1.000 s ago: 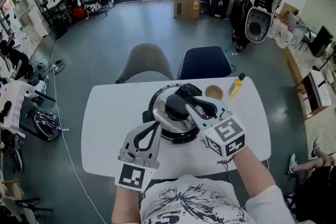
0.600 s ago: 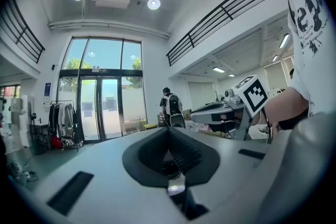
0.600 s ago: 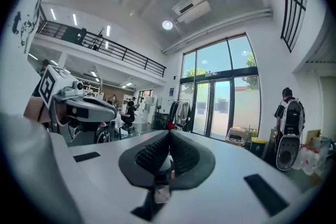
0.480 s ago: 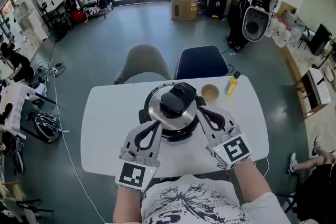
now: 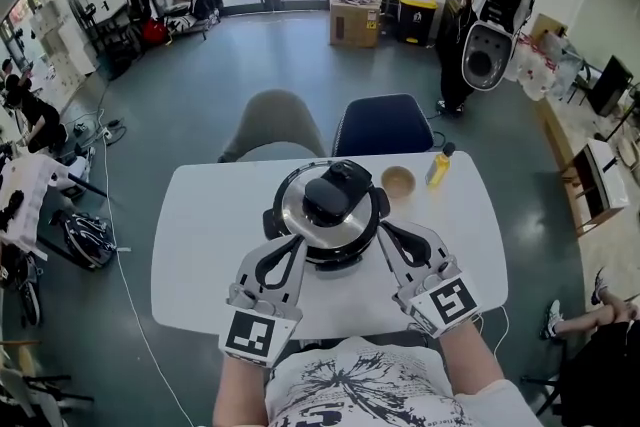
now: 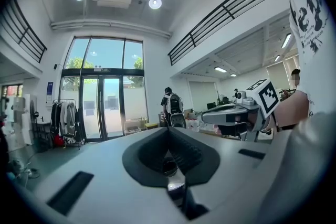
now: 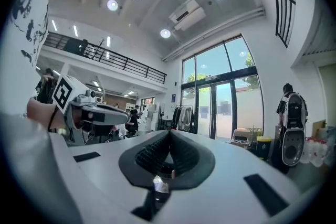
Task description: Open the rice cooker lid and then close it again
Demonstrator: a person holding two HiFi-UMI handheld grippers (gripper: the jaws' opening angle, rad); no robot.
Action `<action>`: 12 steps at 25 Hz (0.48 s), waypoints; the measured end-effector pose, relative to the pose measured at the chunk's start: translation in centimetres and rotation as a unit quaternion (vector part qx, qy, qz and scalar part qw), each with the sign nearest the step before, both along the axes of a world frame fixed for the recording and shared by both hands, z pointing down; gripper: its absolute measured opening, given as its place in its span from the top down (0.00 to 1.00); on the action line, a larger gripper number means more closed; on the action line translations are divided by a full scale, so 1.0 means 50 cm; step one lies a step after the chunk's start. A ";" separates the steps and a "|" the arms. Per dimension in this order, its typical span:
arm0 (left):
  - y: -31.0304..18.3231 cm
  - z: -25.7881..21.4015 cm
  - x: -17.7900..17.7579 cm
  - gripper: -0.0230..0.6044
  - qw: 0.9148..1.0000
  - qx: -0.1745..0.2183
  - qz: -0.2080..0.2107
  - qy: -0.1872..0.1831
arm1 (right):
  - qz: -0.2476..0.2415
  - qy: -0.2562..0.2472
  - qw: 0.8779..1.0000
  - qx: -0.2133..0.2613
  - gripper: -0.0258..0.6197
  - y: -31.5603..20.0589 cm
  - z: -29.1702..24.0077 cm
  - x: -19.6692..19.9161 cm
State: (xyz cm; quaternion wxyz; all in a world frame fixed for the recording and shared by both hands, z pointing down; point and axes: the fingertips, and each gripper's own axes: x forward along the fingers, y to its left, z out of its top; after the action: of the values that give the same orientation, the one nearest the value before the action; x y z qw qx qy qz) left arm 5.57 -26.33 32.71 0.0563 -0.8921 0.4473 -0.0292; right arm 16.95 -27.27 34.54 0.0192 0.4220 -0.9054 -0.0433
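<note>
The rice cooker [image 5: 328, 210] stands mid-table with its silver lid down and a black handle on top. My left gripper [image 5: 290, 237] lies just left of the cooker, shut and empty. My right gripper [image 5: 386, 231] lies just right of it, also shut with nothing held. Neither touches the lid. In the left gripper view the jaws of the left gripper [image 6: 169, 129] meet tip to tip, and the right gripper [image 6: 247, 113] shows off to the side. In the right gripper view the right gripper [image 7: 169, 134] is closed too, with the left gripper [image 7: 92, 113] beside it. The cooker is hidden in both gripper views.
On the white table [image 5: 205, 235], a small tan bowl [image 5: 398, 181] and a yellow bottle [image 5: 438, 165] stand behind the cooker to the right. A grey chair [image 5: 275, 120] and a blue chair [image 5: 385, 122] sit at the far side. A person with a backpack [image 5: 490, 5] stands far back.
My right gripper has drawn back off the top of the cooker lid toward me, to the cooker's right side, and its jaws have shut. The left gripper has barely shifted.
</note>
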 end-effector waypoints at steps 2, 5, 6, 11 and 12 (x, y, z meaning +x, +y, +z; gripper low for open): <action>0.003 -0.003 -0.001 0.94 1.000 0.003 -0.001 -0.001 | -0.004 0.004 1.000 0.002 0.94 0.006 -0.002 -0.005; 0.009 -0.012 -0.004 0.94 1.000 0.005 -0.003 -0.001 | -0.019 0.023 1.000 0.002 0.94 0.017 0.000 -0.023; 0.010 -0.014 -0.005 0.94 1.000 0.005 -0.004 -0.002 | -0.025 0.028 0.999 0.002 0.94 0.020 0.002 -0.030; 0.007 -0.015 -0.005 0.94 1.000 0.008 -0.006 -0.011 | -0.038 0.021 0.999 0.003 0.94 0.022 0.004 -0.041; 0.007 -0.016 -0.004 0.94 1.000 0.009 -0.006 -0.012 | -0.038 0.018 0.999 0.003 0.94 0.022 0.003 -0.040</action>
State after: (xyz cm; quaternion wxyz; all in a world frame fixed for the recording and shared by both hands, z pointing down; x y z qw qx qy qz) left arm 5.38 -25.96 31.92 0.0696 -0.8884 0.4524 -0.0362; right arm 14.95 -26.18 34.70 0.0328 0.3866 -0.9200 -0.0545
